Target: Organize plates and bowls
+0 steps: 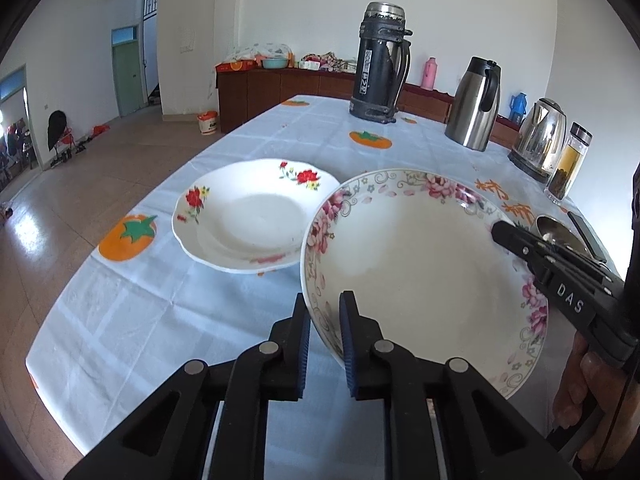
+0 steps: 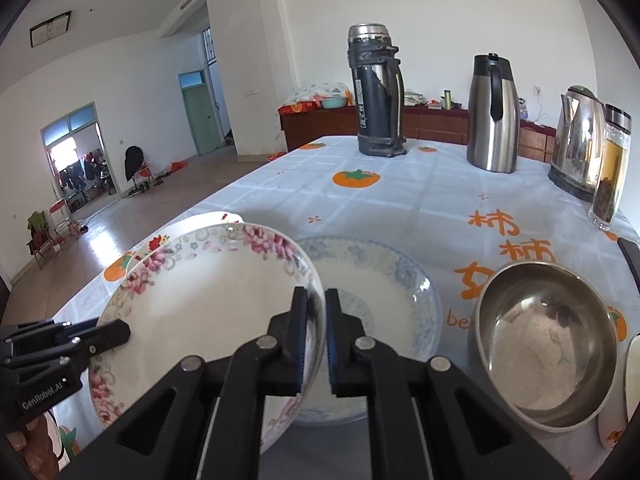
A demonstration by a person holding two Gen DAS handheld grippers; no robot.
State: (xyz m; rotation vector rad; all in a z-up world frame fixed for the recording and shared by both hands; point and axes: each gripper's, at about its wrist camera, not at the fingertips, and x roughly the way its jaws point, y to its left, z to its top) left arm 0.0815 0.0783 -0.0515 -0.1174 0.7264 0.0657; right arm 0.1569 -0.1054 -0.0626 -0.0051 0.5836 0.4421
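Observation:
A white plate with pink flowers (image 1: 412, 256) is held up by both grippers at opposite rims, tilted a little over the table. My left gripper (image 1: 325, 302) is shut on its near rim, one finger inside and one outside. My right gripper (image 2: 316, 294) is shut on the other rim; it shows from the side in the left wrist view as the right gripper (image 1: 502, 234). The left gripper (image 2: 122, 330) shows at the plate's left edge in the right wrist view. Beyond lies a red-flower plate (image 1: 248, 216). A blue-patterned plate (image 2: 384, 280) lies partly under the pink plate (image 2: 208, 296). A steel bowl (image 2: 548, 344) stands to its right.
At the back of the persimmon-print tablecloth (image 1: 140, 300) stand a tall black flask (image 1: 380, 64), a steel jug (image 1: 476, 104), a steel kettle (image 1: 540, 136) and a glass tea bottle (image 1: 568, 164). A dark flat object (image 2: 630, 256) lies at the right edge. The table's left edge drops to the floor.

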